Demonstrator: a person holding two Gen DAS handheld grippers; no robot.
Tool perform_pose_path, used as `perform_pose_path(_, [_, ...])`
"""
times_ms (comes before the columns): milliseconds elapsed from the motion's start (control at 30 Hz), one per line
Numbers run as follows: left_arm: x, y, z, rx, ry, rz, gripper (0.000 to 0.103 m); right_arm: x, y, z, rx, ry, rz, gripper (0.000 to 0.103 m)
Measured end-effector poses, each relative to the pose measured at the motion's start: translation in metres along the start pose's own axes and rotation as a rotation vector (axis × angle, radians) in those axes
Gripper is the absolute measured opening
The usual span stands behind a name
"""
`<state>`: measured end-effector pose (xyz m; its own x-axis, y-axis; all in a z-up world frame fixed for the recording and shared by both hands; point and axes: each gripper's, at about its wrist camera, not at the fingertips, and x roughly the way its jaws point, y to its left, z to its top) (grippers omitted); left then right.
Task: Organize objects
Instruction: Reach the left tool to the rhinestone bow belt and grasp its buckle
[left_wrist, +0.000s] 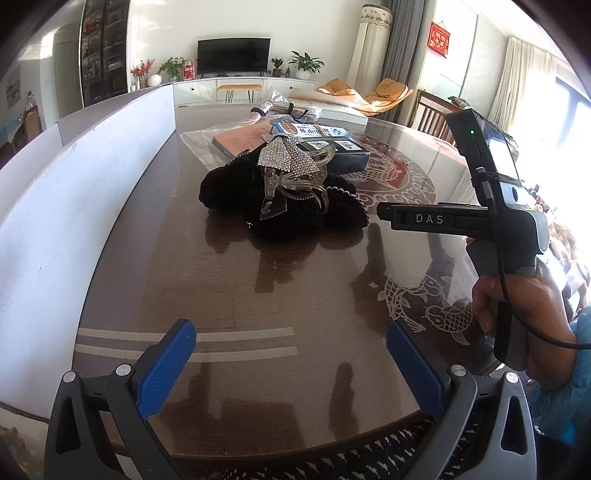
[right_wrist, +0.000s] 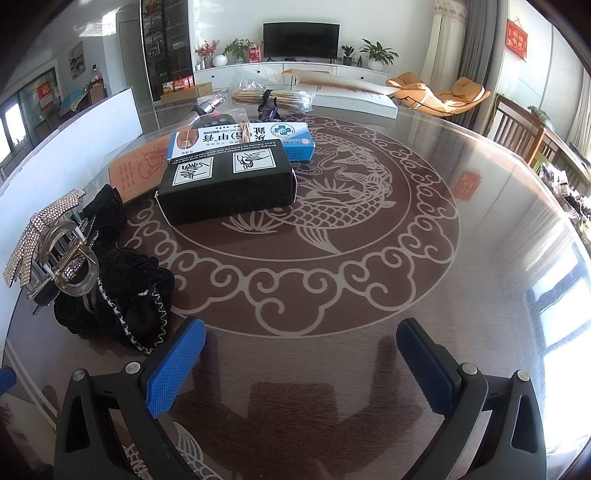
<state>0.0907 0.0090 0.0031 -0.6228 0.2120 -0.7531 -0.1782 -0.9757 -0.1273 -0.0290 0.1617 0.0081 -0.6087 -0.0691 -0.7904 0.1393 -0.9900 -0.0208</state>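
1. Presently, the left hand-held gripper (left_wrist: 291, 363) is seen with its blue pads spread wide apart and nothing between them, held low over the near part of the tabletop (left_wrist: 221, 295).
2. The right hand-held gripper (right_wrist: 301, 363) is likewise spread apart and empty, above bare glossy surface in front of the fish pattern (right_wrist: 317, 218).
3. In the left wrist view, the right device is seen from the side at the right edge, gripped by the right hand (left_wrist: 524, 306).
4. A heap of black velvet scrunchies (left_wrist: 266, 199) is noted mid-table, with a rhinestone bow clip (left_wrist: 288, 157) and a clear claw clip (left_wrist: 299, 177) resting on top.
5. Behind the heap, a black box (right_wrist: 225, 181) is found, with a white-and-blue box (right_wrist: 240, 138) stacked on it and an orange flat packet (right_wrist: 136, 166) lying to their left.
6. Farther back, a bundle of sticks in clear wrap (right_wrist: 273, 96) and a small spray bottle (right_wrist: 207, 105) are recorded near the far rim.
7. A white panel (left_wrist: 74, 192) is seen standing along the left edge of the tabletop, closing that side.
8. Open surface is observed between both sets of pads and the heap, and widely to the right across the patterned area.
9. From the right wrist view, the scrunchies lie just beside the left pad (right_wrist: 173, 369); contact cannot be told.
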Motion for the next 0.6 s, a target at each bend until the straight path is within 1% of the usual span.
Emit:
perform_pose_path(100, [-0.01, 0.005, -0.006, -0.002, -0.009, 0.009, 0.103, -0.009, -0.01, 0.0, 0.053, -0.037, 0.057, 0.103])
perform_pose_path(133, [-0.013, 0.007, -0.008, -0.003, -0.012, 0.012, 0.103, -0.011, -0.013, 0.0, 0.079, -0.034, 0.075, 0.103])
perform_pose_path(200, [-0.017, 0.008, -0.009, -0.006, -0.014, 0.014, 0.103, -0.015, -0.017, 0.004, 0.148, -0.031, 0.175, 0.103])
perform_pose_path(233, [-0.017, 0.009, -0.009, -0.009, -0.012, 0.016, 0.103, -0.017, -0.015, 0.008, 0.16, -0.033, 0.224, 0.103])
perform_pose_path(267, [-0.017, 0.009, -0.009, -0.011, -0.009, 0.018, 0.103, -0.018, -0.009, 0.013, 0.149, -0.034, 0.252, 0.103])
perform_pose_path(300, [-0.016, 0.009, -0.009, -0.014, -0.006, 0.018, 0.103, -0.018, 0.001, 0.02, 0.124, -0.035, 0.261, 0.103])
perform_pose_path(400, [-0.017, 0.01, -0.009, -0.019, -0.001, 0.025, 0.103, -0.02, 0.028, 0.04, 0.068, -0.063, 0.253, 0.103])
perform_pose_path(433, [-0.017, 0.01, -0.01, -0.017, -0.002, 0.027, 0.103, -0.018, 0.037, 0.045, 0.042, -0.06, 0.253, 0.103])
perform_pose_path(467, [-0.018, 0.01, -0.01, -0.015, -0.001, 0.03, 0.103, -0.015, 0.049, 0.049, 0.009, -0.037, 0.255, 0.103])
perform_pose_path(533, [-0.017, 0.012, -0.012, -0.009, 0.004, 0.042, 0.103, -0.011, 0.069, 0.048, -0.057, 0.009, 0.307, 0.103])
perform_pose_path(600, [-0.015, 0.016, -0.016, -0.013, 0.013, 0.052, 0.103, -0.014, 0.086, 0.04, -0.121, 0.035, 0.393, 0.103])
